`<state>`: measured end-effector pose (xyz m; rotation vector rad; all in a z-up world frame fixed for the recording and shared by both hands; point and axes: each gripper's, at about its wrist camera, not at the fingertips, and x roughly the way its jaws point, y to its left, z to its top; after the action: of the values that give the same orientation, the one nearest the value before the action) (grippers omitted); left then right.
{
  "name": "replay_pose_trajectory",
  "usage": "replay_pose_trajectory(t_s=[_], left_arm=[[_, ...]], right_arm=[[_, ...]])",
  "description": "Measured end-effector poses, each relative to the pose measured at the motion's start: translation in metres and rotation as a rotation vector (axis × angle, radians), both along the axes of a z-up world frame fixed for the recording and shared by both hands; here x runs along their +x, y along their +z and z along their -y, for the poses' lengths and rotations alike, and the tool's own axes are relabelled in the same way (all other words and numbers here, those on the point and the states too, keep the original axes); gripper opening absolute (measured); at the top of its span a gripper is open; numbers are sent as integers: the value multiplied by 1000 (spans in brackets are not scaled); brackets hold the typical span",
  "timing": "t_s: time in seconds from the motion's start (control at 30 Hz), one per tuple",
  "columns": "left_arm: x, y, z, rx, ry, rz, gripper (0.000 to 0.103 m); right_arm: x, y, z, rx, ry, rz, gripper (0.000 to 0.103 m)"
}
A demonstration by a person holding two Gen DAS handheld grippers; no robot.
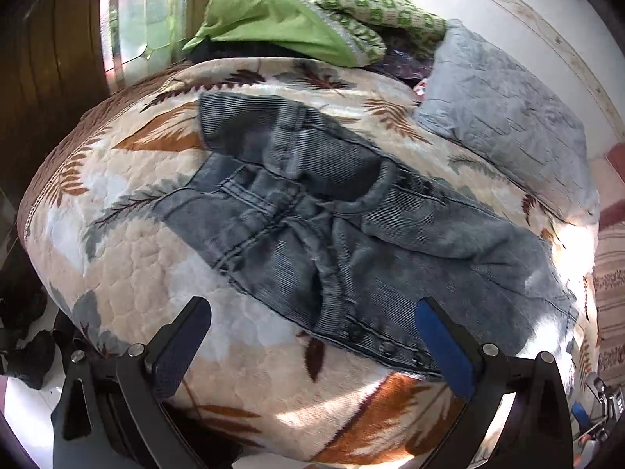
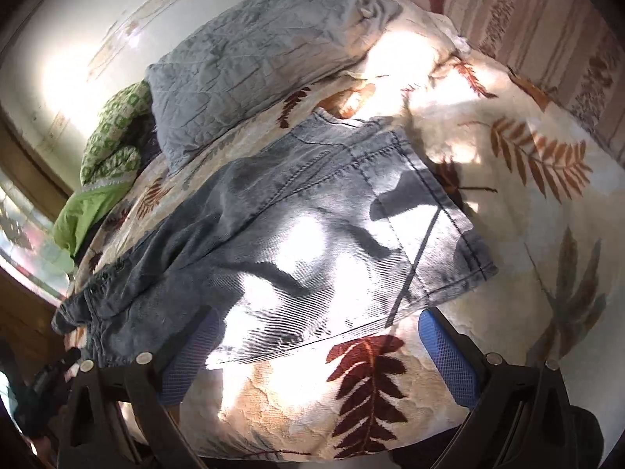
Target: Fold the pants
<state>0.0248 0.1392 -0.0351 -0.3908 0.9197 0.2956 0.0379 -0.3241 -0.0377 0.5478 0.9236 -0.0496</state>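
Note:
Grey-blue corduroy pants (image 1: 332, 219) lie spread on a leaf-patterned quilt (image 1: 129, 258). The waist end with buttons is nearest the left gripper. My left gripper (image 1: 312, 344) is open and empty, hovering just short of the near waistband edge. In the right wrist view the pants (image 2: 297, 242) lie with a leg hem at the right, partly in bright sunlight. My right gripper (image 2: 320, 355) is open and empty above the near edge of the leg.
A grey quilted pillow (image 1: 504, 117) lies beyond the pants; it also shows in the right wrist view (image 2: 242, 58). A green cloth (image 1: 273, 23) and a green-patterned blanket (image 1: 371, 4) are piled at the far end by a window. A striped cover (image 2: 547, 27) lies beside the quilt.

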Motion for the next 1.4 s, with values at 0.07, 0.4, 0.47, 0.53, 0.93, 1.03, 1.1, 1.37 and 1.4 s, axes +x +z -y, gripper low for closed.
replay_pose_trajectory(t_s=[0.07, 0.4, 0.47, 0.53, 0.93, 1.03, 1.1, 1.37, 1.4], left_arm=[[2, -4, -20, 16, 60, -19, 103], [7, -35, -64, -124, 182, -76, 103], [9, -36, -64, -134, 179, -64, 103], [10, -36, -63, -143, 179, -51, 103], [16, -56, -83, -263, 182, -21, 103], [21, -56, -79, -220, 161, -55, 103], [27, -54, -73, -211, 145, -88, 103], [35, -51, -86, -288, 176, -66, 25], [35, -50, -85, -279, 175, -67, 19]], right_arm=[[-2, -15, 41, 153, -90, -50, 103], [1, -56, 104, 447, -236, -91, 97], [7, -56, 104, 440, -234, -78, 88], [13, -62, 105, 434, -245, -96, 83], [24, -60, 97, 272, -248, -91, 27], [26, -59, 95, 248, -233, -81, 27], [24, -60, 97, 249, -228, -75, 27], [22, -60, 98, 233, -209, -67, 25], [23, -60, 97, 228, -207, -69, 24]])
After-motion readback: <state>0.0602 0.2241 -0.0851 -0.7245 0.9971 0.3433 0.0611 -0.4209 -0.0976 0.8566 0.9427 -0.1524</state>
